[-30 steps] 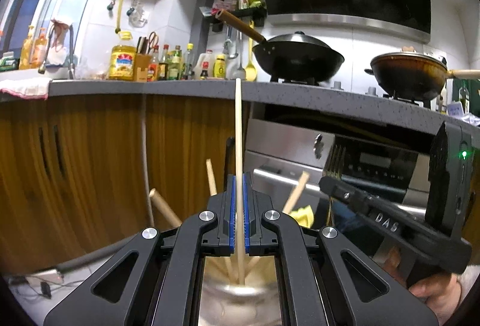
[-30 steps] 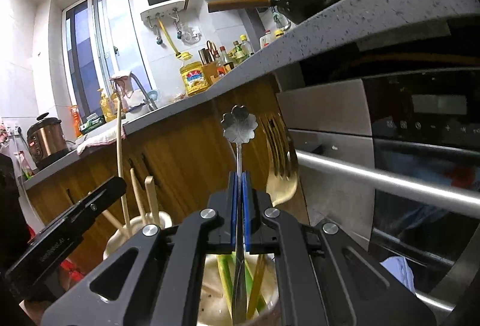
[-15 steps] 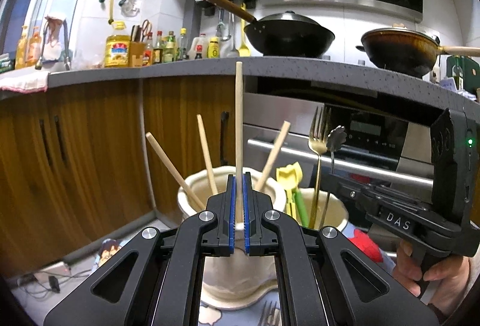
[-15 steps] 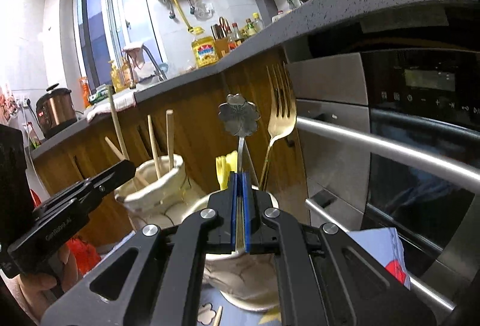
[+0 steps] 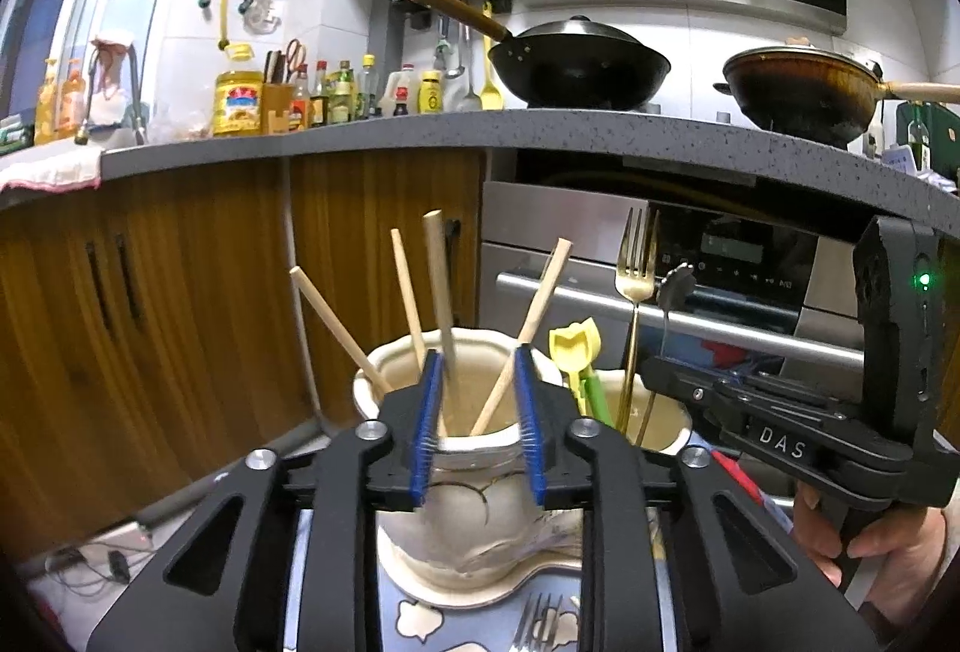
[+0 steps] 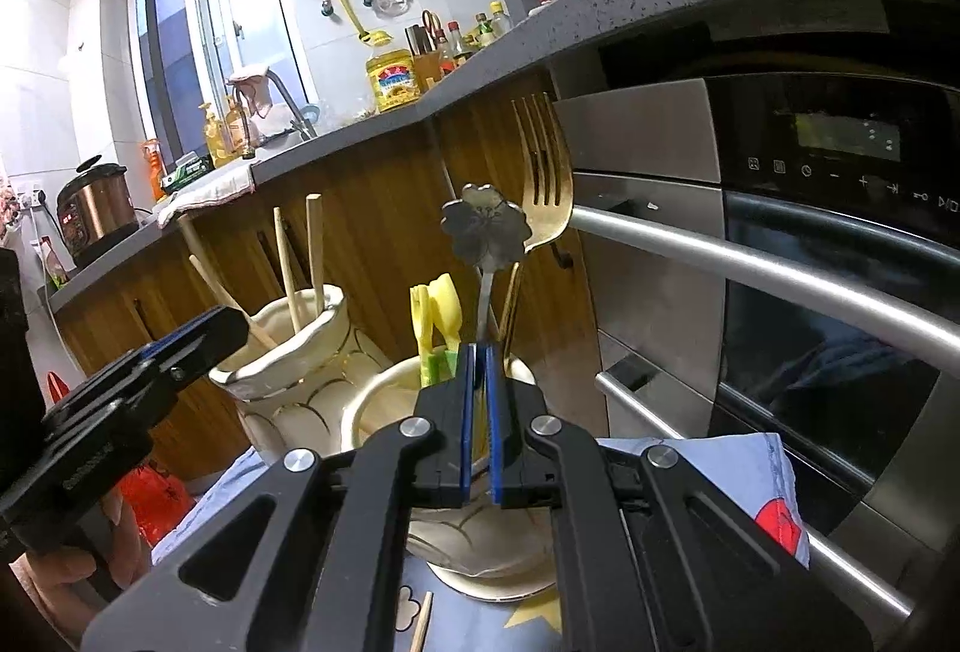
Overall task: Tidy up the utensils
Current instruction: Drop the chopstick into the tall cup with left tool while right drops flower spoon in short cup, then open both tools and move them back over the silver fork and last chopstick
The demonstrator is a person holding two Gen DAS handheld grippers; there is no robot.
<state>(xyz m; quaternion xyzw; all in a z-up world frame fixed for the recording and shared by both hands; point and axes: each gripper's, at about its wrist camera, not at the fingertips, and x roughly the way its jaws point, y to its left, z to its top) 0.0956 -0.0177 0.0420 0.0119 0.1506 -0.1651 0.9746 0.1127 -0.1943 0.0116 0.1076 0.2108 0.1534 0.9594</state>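
Wooden chopstick [image 5: 441, 316] now stands loose in the left pot [image 5: 462, 472]; half a second ago the left claw [image 5: 477, 418] was clamped on it, holding it upright above the rim. The jaws are opening, blue pads apart on either side of the stick, neither pressing. The stick has tipped to lean with the three other chopsticks already in that pot. Reading: drop-off of this chopstick is done.

Right claw [image 6: 478, 430]: jaws just starting to open, a thin gap between the pads. The flower spoon [image 6: 486, 232] stem runs down into that gap, over the right pot [image 6: 384, 400]. Whether the pads still press on the stem cannot be told from the wrist view. A second ago the pads were fully closed on it and the spoon sat higher against the cabinet. Now its lower end is inside the pot, beside the gold fork [image 6: 543, 184] and the yellow-green utensil [image 6: 438, 310].

Sorting so far: sticks in the left pot, metal and plastic pieces in the right. The two pots stand just beside each other, each on a saucer, on a patterned cloth [image 6: 744, 472].

Still out: a fork [image 5: 534, 622] lying on the cloth in front of the left pot, and a stick end [image 6: 422, 625] on the cloth near the right pot. Judgement: task is well along, with at least these two left.

Risk: withdrawing the left claw sideways could knock the leaning sticks.
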